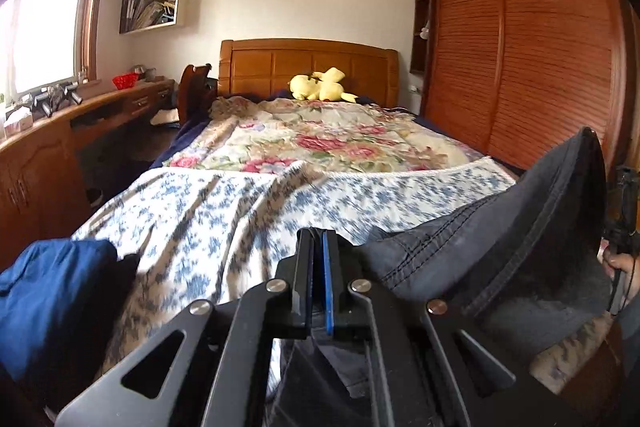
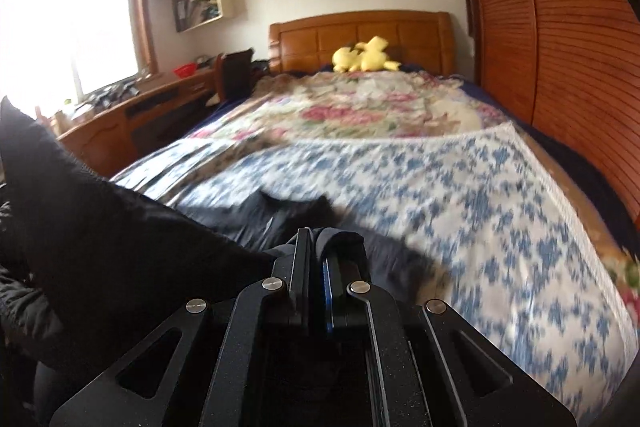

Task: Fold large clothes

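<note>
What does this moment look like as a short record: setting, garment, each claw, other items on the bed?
setting: bedroom, bed with a blue-and-white floral sheet
garment: dark grey trousers, stretched between both claws above the bed's foot
left claw: shut on the trousers
right claw: shut on the trousers
other items: blue garment at the bed's left corner; yellow plush toy by the headboard
blur: sheet smeared in both views

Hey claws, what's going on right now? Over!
Left claw, right claw shut on dark trousers. Trousers above bed. Blue garment beside.
</note>
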